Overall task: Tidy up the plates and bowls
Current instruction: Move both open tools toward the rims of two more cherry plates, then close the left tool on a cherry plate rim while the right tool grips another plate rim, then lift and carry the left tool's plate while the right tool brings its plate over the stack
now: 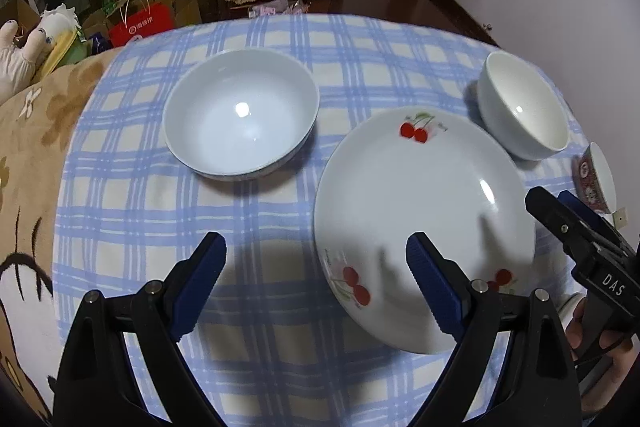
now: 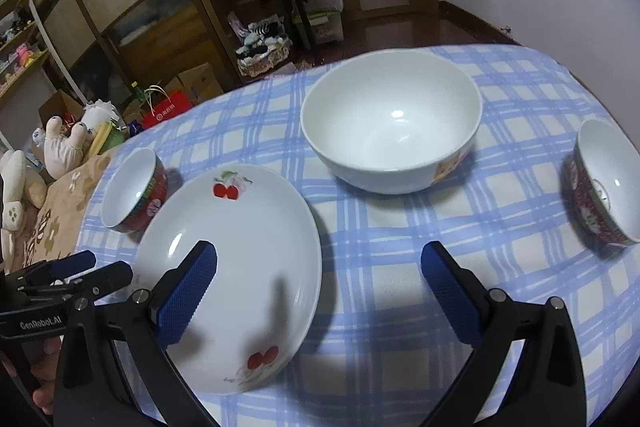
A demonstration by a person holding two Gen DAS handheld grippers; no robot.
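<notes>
Nearest to the left wrist camera, the left gripper (image 1: pixel 316 259) is seen with its two blue ribbed pads spread wide, and nothing is held between them; the right pad is placed over the near part of the white round ceramic plate with red cherry prints (image 1: pixel 424 227), but contact cannot be confirmed. In this view the plate lies at about 3 o'clock from the picture centre, on the blue and cream checked tablecloth (image 1: pixel 260 227). A wide shallow white ceramic bowl (image 1: pixel 240 119) is found at 11 o'clock from the plate, apart from it, and a deeper white ceramic bowl (image 1: pixel 524 107) at 1 o'clock, near the plate's rim. A small red patterned bowl with a white inside (image 1: pixel 596 175) is seen at the right edge, at 3 o'clock. The right gripper (image 1: pixel 560 203) enters from 4 o'clock, carried by a hand (image 1: pixel 580 323). In the right wrist view, the right gripper (image 2: pixel 320 263) is also opened widely and is empty; its left pad is over the cherry plate (image 2: pixel 248 247), its right pad over the bare cloth (image 2: pixel 400 287). The deeper white bowl (image 2: pixel 392 119) stands at 12 o'clock, one red patterned bowl (image 2: pixel 604 183) at 3 o'clock, and a second red patterned bowl (image 2: pixel 132 187) at 10 o'clock, just beside the plate.
</notes>
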